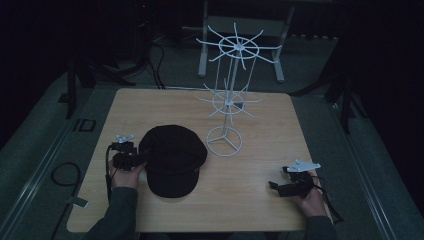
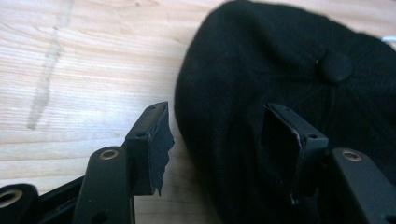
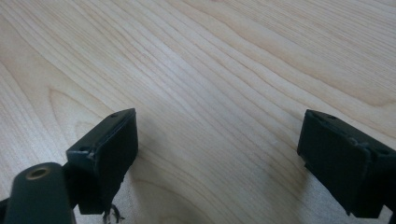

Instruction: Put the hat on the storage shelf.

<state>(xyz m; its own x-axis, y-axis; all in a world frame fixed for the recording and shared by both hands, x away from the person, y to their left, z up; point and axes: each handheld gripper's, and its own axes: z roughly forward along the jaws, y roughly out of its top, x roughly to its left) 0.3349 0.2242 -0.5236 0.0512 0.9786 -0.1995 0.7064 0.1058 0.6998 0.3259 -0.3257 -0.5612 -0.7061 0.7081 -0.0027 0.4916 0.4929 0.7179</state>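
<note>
A pale wooden table [image 1: 150,107] with rounded corners, carrying a cap and a wire rack.

The black cap [image 1: 173,159] lies flat on the left half of the tabletop, its brim toward the near edge and a small button on top of its crown. Just to its right, toward the middle of the table, the white wire display stand [image 1: 227,100] stands upright on its ring base, which almost touches the cap's edge; two tiers of spokes fan out from its pole. The right half of the wood is bare, showing a long flowing grain, and the left side has a faint pale streak.
</note>
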